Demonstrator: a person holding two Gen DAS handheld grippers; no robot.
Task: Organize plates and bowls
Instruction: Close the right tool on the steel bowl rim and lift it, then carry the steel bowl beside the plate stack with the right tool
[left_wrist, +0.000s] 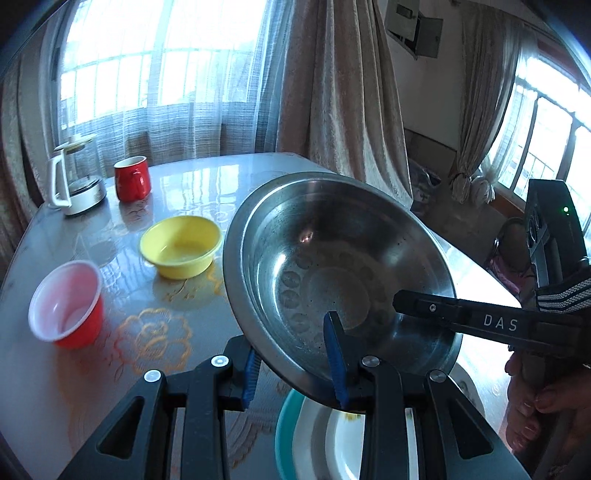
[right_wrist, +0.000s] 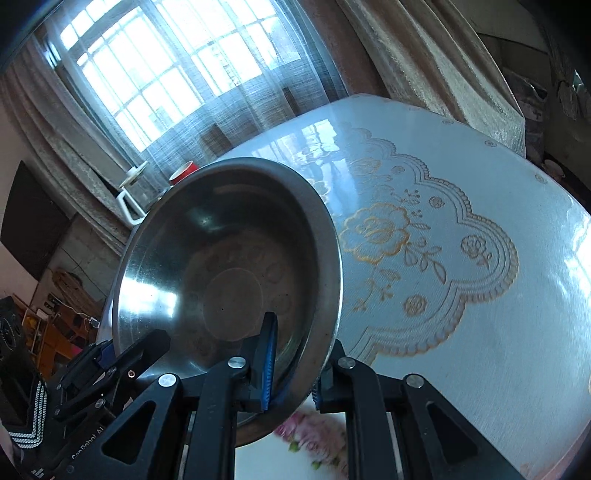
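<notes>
A wide steel bowl (left_wrist: 332, 258) hangs tilted above the table, held by both grippers. My left gripper (left_wrist: 293, 347) is shut on its near rim, one blue pad inside the bowl and one outside. My right gripper (right_wrist: 295, 354) is shut on the rim of the same steel bowl (right_wrist: 221, 266) from the other side. Below the bowl lies a stack of plates (left_wrist: 314, 435), teal under white, and a floral plate (right_wrist: 310, 439) shows in the right wrist view. A yellow bowl (left_wrist: 181, 245) and a red bowl with a white inside (left_wrist: 66, 302) stand on the table to the left.
A red mug (left_wrist: 132, 179) and a white-handled glass kettle (left_wrist: 75, 181) stand at the table's far left corner. The table (right_wrist: 461, 258) has a glossy cover with gold flowers. Curtains and windows lie beyond it. A hand (left_wrist: 535, 406) grips the right gripper's handle.
</notes>
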